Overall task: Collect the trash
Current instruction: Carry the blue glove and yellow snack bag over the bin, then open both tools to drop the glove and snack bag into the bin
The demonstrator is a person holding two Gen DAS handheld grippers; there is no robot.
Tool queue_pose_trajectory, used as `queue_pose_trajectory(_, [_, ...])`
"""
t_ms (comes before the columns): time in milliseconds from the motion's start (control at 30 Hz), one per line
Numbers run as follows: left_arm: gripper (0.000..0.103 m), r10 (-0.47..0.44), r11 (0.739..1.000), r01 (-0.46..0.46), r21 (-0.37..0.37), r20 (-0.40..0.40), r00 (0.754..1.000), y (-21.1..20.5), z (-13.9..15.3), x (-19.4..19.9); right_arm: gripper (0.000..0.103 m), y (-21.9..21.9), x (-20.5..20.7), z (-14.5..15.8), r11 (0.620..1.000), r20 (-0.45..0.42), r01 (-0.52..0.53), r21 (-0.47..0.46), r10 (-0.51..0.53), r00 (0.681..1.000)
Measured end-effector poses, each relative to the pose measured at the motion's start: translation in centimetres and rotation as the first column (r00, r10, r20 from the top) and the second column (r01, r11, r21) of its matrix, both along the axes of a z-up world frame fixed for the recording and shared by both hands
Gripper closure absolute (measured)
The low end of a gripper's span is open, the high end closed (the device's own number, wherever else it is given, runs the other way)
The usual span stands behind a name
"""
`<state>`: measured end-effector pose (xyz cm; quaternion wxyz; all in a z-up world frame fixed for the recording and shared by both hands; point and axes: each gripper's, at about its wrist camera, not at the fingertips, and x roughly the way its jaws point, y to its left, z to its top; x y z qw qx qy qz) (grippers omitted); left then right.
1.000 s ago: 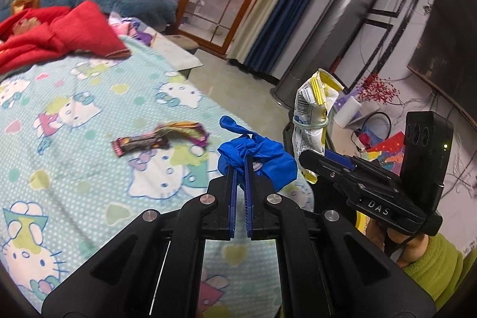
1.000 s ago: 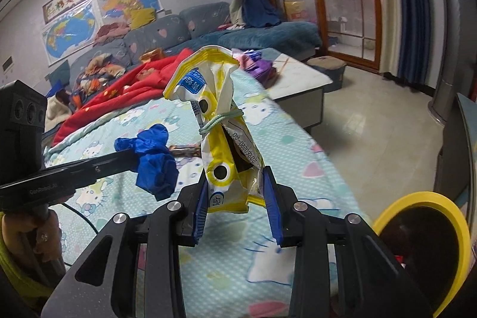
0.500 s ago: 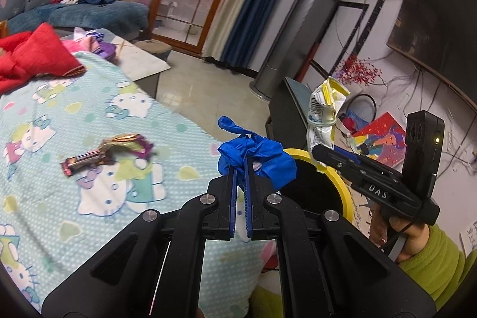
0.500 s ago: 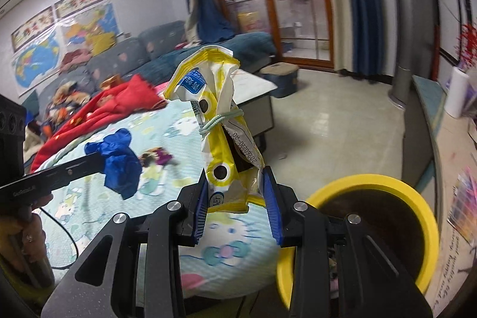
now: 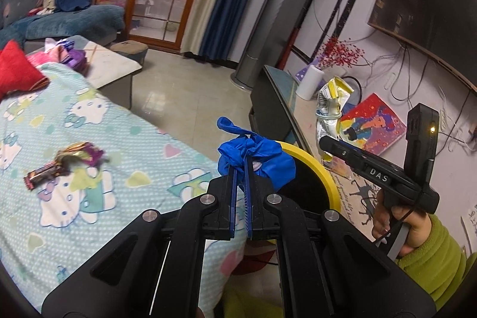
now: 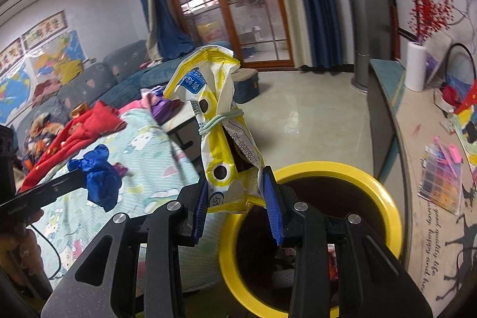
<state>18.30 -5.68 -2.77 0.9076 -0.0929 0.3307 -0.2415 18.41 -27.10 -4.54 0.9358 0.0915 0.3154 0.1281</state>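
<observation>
My left gripper (image 5: 241, 169) is shut on a crumpled blue plastic bag (image 5: 262, 155), held at the near rim of a yellow-rimmed bin (image 5: 323, 175). My right gripper (image 6: 235, 192) is shut on a yellow and white snack packet (image 6: 219, 127) tied with a green band, held upright just left of the yellow-rimmed bin (image 6: 384, 198), whose dark inside holds some trash. The left view shows the snack packet (image 5: 331, 106) beyond the bin, and the right view shows the blue plastic bag (image 6: 100, 178) over the bed. Candy wrappers (image 5: 64, 161) lie on the cartoon-cat bedsheet (image 5: 89, 216).
A red cloth (image 5: 15, 70) lies at the bed's far end. A dark low cabinet (image 5: 277, 97) with a paper roll (image 5: 310, 81) stands behind the bin. A colourful book (image 5: 372, 124) and cables lie on the floor mat. A hand in a green sleeve (image 5: 429, 243) holds the right gripper.
Both grippers swung right, away from the bed toward the bin, each keeping its item. The bin, first hidden in the left view, now sits right under the fingertips.
</observation>
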Motion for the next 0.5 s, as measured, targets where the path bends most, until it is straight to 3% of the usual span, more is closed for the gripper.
queue_pose_trajectory(500, [0.102, -0.113, 0.993, 0.113, 0.046, -0.003, 0.994, -6.2, -1.1, 0.4, 0.069, -6.0, -0.2, -3.0, 0.992, -0.088, 0.125, 0.007, -0.124, 0.988])
